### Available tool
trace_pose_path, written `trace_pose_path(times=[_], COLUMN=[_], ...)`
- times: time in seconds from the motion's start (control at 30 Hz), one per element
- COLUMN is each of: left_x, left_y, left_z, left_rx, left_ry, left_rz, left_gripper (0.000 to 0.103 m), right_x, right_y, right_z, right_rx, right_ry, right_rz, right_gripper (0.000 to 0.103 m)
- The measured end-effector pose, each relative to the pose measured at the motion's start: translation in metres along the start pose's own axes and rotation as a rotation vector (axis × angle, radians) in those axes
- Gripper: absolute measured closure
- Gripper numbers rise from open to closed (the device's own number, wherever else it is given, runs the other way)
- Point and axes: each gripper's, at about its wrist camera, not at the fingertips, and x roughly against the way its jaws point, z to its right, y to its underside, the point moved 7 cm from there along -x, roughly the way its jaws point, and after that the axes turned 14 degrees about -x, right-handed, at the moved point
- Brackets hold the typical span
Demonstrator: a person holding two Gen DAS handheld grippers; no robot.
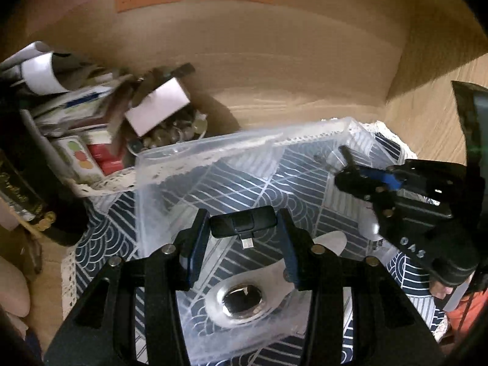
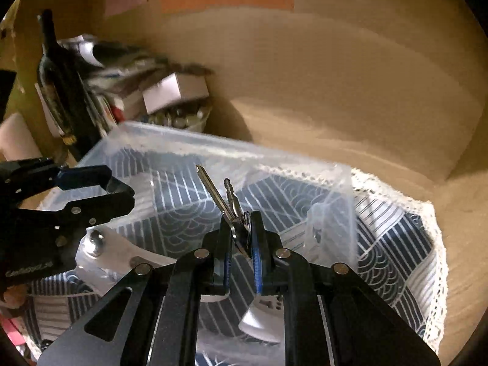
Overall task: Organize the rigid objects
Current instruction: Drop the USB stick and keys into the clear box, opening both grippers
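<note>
Left wrist view shows the left gripper (image 1: 244,228) clamping a black USB stick (image 1: 243,225) above the clear plastic box (image 1: 158,164), while over that same box the right gripper (image 2: 241,238) pinches a bunch of keys (image 2: 227,204).

The cloth (image 1: 100,228) is navy with white wave and stripe patterns and a white lace border, lying on a tan wood-grain counter (image 1: 427,128). The bin (image 2: 213,149) is clear plastic, the keys (image 2: 231,204) silver. Both tools are black with blue finger pads (image 1: 195,244), and the adapter (image 1: 244,222) is black.
</note>
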Motion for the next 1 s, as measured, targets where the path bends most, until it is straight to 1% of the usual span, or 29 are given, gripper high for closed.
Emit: trace_pose_path(times=[0.13,0.2,0.3,0.37,0.4,0.43,0.47,0.5,0.53,0.6,0.67,0.73,0.83,0.87,0.93,1.0], left_x=[-0.008,-0.013,-0.011,-0.007,-0.006,-0.003,0.001,0.005,0.009,0.020,0.031,0.046,0.067,0.077,0.091,0.102], left_y=[0.000,0.001,0.001,0.002,0.001,0.000,0.000,-0.002,-0.003,-0.004,-0.003,-0.003,0.000,0.003,0.008,0.017], left_z=[0.001,0.001,0.001,0.001,0.001,0.001,0.000,0.000,0.001,0.003,0.004,0.006,0.011,0.013,0.017,0.022], left_rx=[-0.009,0.001,0.007,0.006,0.008,0.014,0.018,0.019,0.015,0.003,0.001,0.004,-0.001,-0.003,-0.007,-0.012], left_ry=[0.004,0.019,0.007,-0.001,-0.001,-0.002,-0.007,-0.018,-0.025,-0.038,-0.046,-0.061,-0.093,-0.102,-0.110,-0.115], left_rz=[-0.020,-0.035,-0.035,-0.032,-0.031,-0.024,-0.015,-0.003,0.005,0.021,0.036,0.065,0.095,0.109,0.122,0.129], left_gripper=[0.059,0.059,0.059,0.056,0.049,0.040,0.038,0.036,0.036,0.033,0.025,0.014,0.006,0.005,0.003,0.003], right_x=[-0.010,-0.014,-0.021,-0.020,-0.020,-0.016,-0.011,-0.008,0.000,0.013,0.029,0.050,0.076,0.084,0.099,0.113], right_y=[0.000,0.001,0.003,0.005,0.004,0.004,0.003,0.001,0.000,-0.002,-0.003,-0.002,0.001,0.002,0.008,0.016], right_z=[0.006,0.006,0.006,0.006,0.007,0.007,0.007,0.008,0.008,0.007,0.005,0.003,-0.001,-0.003,-0.005,-0.008], right_rx=[-0.007,-0.011,-0.011,-0.015,-0.015,-0.015,-0.017,-0.017,-0.019,-0.020,-0.028,-0.033,-0.034,-0.037,-0.044,-0.045], right_ry=[0.007,0.004,0.017,0.025,0.026,0.027,0.028,0.029,0.029,0.023,0.018,0.010,0.005,0.000,-0.010,-0.004], right_rz=[-0.033,-0.054,-0.079,-0.079,-0.077,-0.070,-0.054,-0.042,-0.020,0.004,0.033,0.074,0.126,0.141,0.166,0.194], right_gripper=[0.093,0.093,0.092,0.091,0.087,0.080,0.074,0.064,0.057,0.054,0.052,0.041,0.035,0.034,0.027,0.026])
